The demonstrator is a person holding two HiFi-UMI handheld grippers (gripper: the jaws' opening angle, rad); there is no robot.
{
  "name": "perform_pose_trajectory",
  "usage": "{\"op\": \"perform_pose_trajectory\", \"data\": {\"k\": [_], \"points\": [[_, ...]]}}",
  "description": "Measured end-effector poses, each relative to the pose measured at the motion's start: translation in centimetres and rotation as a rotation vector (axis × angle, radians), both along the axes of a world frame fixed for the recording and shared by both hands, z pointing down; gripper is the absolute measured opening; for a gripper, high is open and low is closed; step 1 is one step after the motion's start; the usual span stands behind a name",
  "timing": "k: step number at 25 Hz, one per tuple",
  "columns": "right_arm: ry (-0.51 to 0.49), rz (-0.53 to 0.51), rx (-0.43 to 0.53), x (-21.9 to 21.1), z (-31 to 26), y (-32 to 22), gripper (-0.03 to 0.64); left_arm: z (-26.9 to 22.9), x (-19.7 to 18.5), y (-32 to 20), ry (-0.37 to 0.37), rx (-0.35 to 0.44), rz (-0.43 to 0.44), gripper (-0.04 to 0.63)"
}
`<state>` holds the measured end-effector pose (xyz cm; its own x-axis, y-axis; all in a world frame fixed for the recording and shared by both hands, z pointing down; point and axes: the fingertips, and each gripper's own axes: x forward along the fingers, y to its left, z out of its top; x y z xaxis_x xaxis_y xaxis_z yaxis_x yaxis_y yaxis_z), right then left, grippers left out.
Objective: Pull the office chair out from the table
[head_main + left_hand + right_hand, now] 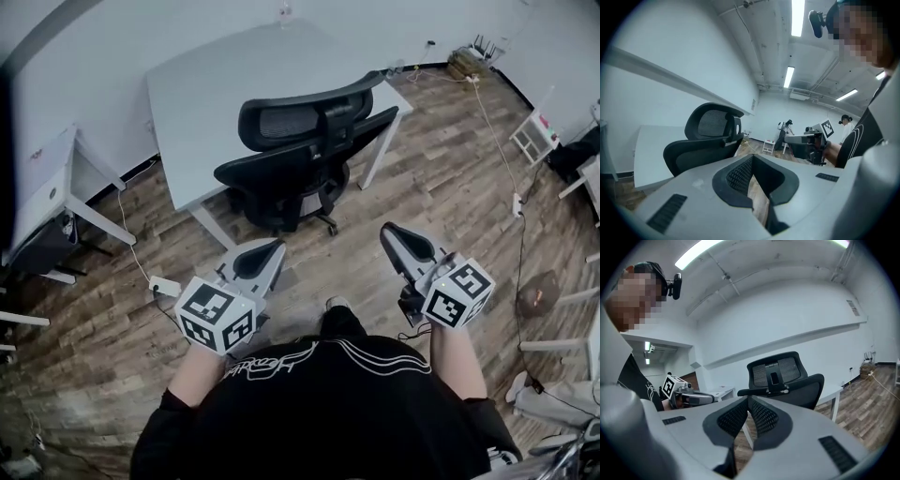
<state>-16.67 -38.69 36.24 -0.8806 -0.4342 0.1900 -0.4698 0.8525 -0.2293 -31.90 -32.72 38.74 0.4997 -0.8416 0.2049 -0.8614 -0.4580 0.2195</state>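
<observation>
A black office chair (305, 150) with a mesh headrest stands tucked against the near edge of a pale grey table (202, 103), its back turned to me. It also shows in the left gripper view as the chair (705, 140) and in the right gripper view as the chair (787, 380). My left gripper (274, 247) is shut and empty, a short way in front of the chair's base. My right gripper (389, 230) is shut and empty too, level with the chair's right side and apart from it.
A power strip (165, 285) with a cable lies on the wooden floor at the left. A small desk (52, 183) stands at the far left. White furniture (536, 136) and cables line the right side. Other people stand in the distance (785, 133).
</observation>
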Motion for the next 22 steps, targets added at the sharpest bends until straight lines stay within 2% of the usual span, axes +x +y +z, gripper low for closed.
{"op": "perform_pose_trajectory", "data": {"k": [5,11,20,22], "points": [[-0.015,-0.089,0.014,-1.2,-1.1,-5.4,0.038,-1.3,-0.7,-3.7,-0.036,0.023,-0.093,0.007],[0.013,-0.199,0.058,-1.9,-2.0,-11.3,0.038,-2.0,-2.2,-7.8,-0.116,0.057,-0.241,0.008],[0.108,-0.298,0.209,-0.3,-2.9,-19.4,0.04,-2.7,-3.3,-12.1,-0.202,0.066,-0.399,0.008],[0.121,-0.314,0.235,-0.1,-3.0,-20.8,0.041,-2.7,-3.5,-12.5,-0.233,0.063,-0.41,0.008]]}}
